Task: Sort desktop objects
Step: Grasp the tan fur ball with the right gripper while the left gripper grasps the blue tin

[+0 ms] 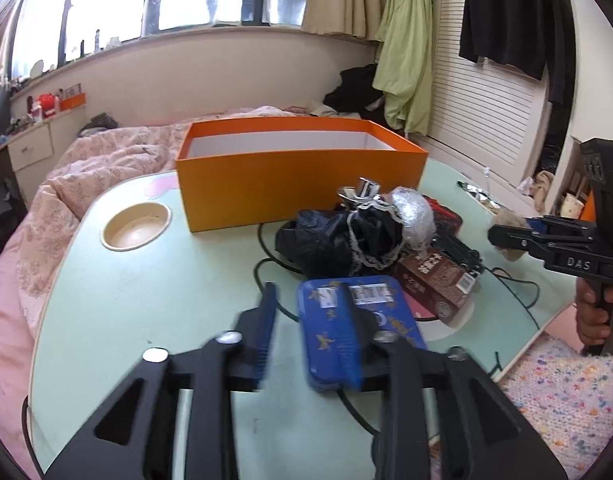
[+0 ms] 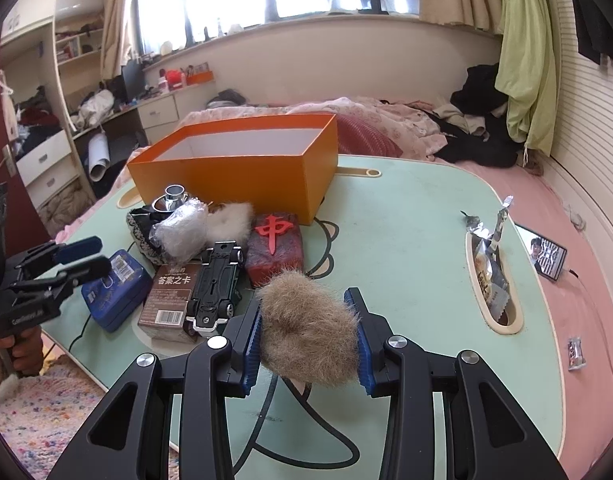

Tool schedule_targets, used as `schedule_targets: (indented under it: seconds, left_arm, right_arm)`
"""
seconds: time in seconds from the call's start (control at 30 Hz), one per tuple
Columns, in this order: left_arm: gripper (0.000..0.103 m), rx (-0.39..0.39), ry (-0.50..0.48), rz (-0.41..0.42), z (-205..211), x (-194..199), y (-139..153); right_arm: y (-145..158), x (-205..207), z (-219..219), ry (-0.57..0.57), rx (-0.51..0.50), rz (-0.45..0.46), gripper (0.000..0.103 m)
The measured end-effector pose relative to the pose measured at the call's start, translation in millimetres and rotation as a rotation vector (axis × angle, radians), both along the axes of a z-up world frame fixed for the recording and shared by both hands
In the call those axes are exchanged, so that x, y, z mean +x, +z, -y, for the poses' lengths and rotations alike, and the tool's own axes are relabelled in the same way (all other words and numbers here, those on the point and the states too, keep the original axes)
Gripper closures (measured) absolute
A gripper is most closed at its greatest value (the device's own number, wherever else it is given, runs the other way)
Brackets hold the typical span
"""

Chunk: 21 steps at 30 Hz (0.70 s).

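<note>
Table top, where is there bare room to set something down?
The table is bare between the orange box and the slot holding snack packets, and in the left wrist view between the round cup hollow and the blue tin. It is crowded in front of the box, around the toy car.

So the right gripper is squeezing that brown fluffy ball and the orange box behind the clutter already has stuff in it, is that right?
Not quite. The right gripper does squeeze the brown fluffy ball, but the orange box looks empty: the right wrist view shows only bare white inner walls, though its floor is partly hidden.
</note>
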State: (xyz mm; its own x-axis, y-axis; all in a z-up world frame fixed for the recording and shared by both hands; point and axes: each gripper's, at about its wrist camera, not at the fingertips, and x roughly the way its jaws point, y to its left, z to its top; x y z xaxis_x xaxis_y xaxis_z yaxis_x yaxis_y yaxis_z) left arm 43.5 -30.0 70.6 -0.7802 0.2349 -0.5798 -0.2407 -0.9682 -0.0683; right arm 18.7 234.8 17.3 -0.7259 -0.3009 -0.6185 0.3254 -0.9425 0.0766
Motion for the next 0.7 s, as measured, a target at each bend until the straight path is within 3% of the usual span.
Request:
schedule_targets:
  seconds: [0.03, 0.23, 0.3, 0.4, 0.43, 0.6, 0.7]
  left_arm:
    - [0.03, 0.01, -0.001, 0.005, 0.3, 0.2, -0.3]
    - [0.03, 0.071, -0.08, 0.063, -11.5, 3.6, -0.4]
    - [0.03, 0.007, -0.089, 0.104, -24.1, -0.9, -9.5]
    - [0.028, -0.103, -0.107, 0.089, -40.3, -0.4, -16.0]
    - [0.036, -0.1, -0.115, 0.084, -41.0, 0.1, -15.2]
    - [0.036, -0.08, -0.104, 0.072, -37.2, 3.7, -12.7]
    - [0.036, -0.014, -0.098, 0.024, -26.9, 9.1, 5.4]
  right_arm:
    - [0.3, 0.3, 0.0, 0.0, -0.001, 0.0, 0.066]
    - [1.0, 0.3, -0.4, -0.002, -0.014, -0.001, 0.066]
    - [1.0, 0.9, -0.4, 0.001, -0.011, -0.001, 0.066]
    - [0.1, 1.3, 1.8, 0.005, -0.005, 0.002, 0.066]
    - [0.2, 1.3, 2.5, 0.006, -0.003, 0.003, 0.066]
    - [8.9, -0.6, 5.2, 0.017, -0.02, -0.018, 0.066]
    - [25.9, -7.9, 10.4, 0.041, -0.027, -0.041, 0.066]
